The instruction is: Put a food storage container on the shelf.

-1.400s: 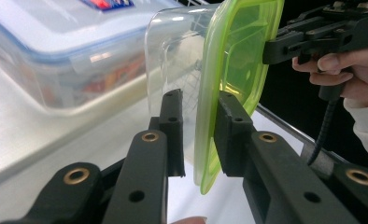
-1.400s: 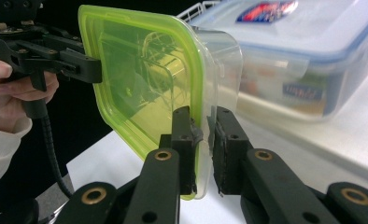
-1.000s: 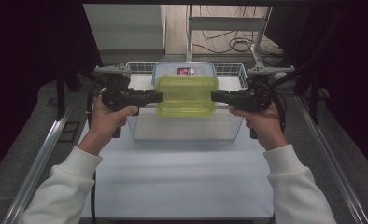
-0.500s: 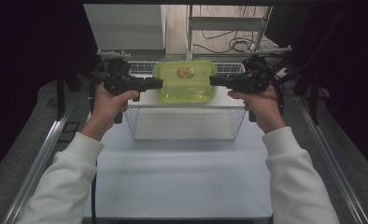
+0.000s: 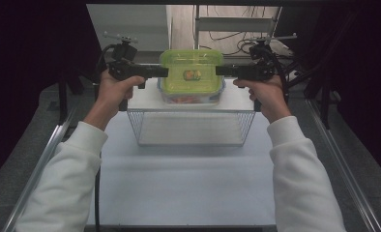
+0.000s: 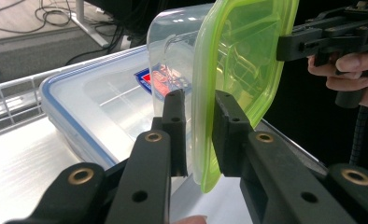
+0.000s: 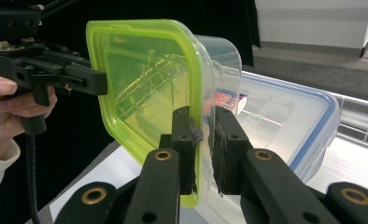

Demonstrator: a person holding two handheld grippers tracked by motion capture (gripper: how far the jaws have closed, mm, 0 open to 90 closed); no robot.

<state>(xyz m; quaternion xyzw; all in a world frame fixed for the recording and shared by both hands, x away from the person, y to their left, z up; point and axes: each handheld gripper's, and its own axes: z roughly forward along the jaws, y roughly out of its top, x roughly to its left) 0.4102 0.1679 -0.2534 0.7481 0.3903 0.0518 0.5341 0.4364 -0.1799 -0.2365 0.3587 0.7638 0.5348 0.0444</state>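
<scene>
I have the green-lidded container [image 5: 192, 77] held in the air between both grippers, above the far edge of the wire basket [image 5: 191, 126] and over a second, blue-rimmed container [image 6: 79, 112] that rests on the white surface behind the basket. The left gripper [image 6: 195, 135] pinches the lime lid's rim on its side, jaws narrow and clamped on that thin edge with the clear tub wall just beside one pad. The right gripper [image 7: 201, 140] does the same on the opposite rim, jaws likewise narrow, holding lid edge and tub wall together. In the high view something orange and green shows through the lid, and something reddish lower in the tub; I cannot tell what they are.

My worry is the grip itself: each side holds only a slim strip of lid flange. If my hands drift apart, one rim could slip free and the container would swing down on the other grip, or drop onto the blue-rimmed container below. If the hands squeeze inward or rise unevenly, the lid could flex or pop off the tub, since I judge the tub hangs partly from the lid. Tilting would shift the contents and worsen the pull. The basket's wire rim sits close beneath, so a low pass could snag it.
</scene>
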